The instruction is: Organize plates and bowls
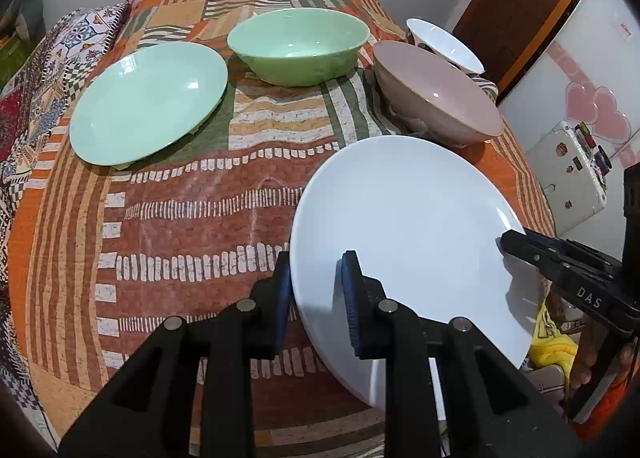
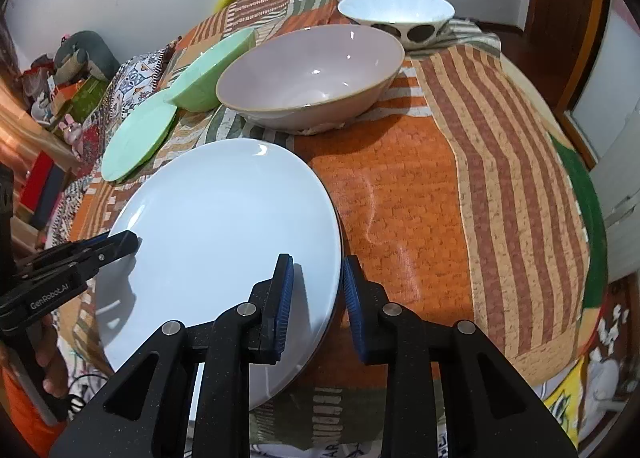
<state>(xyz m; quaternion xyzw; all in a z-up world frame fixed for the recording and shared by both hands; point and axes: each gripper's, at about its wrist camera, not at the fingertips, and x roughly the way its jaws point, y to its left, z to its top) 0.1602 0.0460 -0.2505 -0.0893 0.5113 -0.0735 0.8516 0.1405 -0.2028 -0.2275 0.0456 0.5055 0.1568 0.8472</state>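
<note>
The white plate (image 1: 404, 230) sits at the near edge of the patchwork-covered table (image 1: 192, 226), its rim between the fingers of both tongs. The left gripper (image 1: 316, 298) straddles its left rim, the right gripper (image 2: 316, 298) its right rim; both jaws stand narrow, pads apparently not yet touching. The plate is plain, glossy, round.

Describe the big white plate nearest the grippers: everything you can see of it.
The white plate is round, plain, glossy and shallow, ceramic or melamine by its look, and empty. It sits at the near edge of the patterned tablecloth, in front of the pink bowl. The left gripper straddles one side of its rim, the right gripper the opposite side, jaws open around the edge. Whether it is lifted cannot be told.
</note>
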